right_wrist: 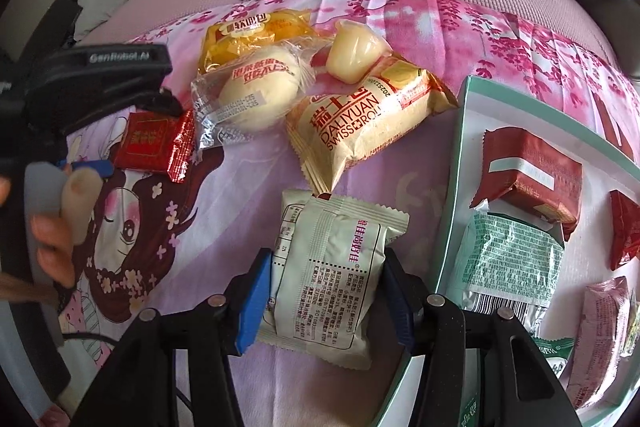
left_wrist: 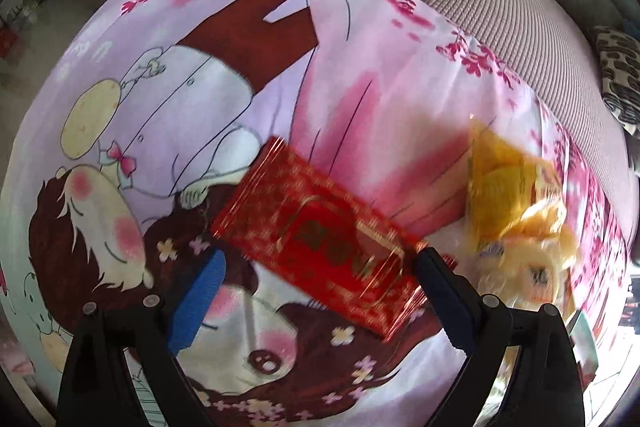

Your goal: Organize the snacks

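- One cartoon-print cloth (right_wrist: 248,187), pink and purple, spread over a sofa.
- One teal-rimmed box (right_wrist: 460,131) at right, holding at least five packets: two red, one green-striped, one pink, one part-hidden green.
- One "DALIYUAN SWISS ROLL" packet (right_wrist: 360,131); two bun packets and one jelly cup behind.
- One pale packet (right_wrist: 332,267), clamped in the right gripper (right_wrist: 324,301).
- One red foil packet (left_wrist: 320,243), loose between the released left gripper (left_wrist: 320,291) fingers.

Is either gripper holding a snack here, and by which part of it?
The right gripper holds the pale green packet, clamped across its two long sides near the lower end. The left gripper is open over the red packet, holding nothing.
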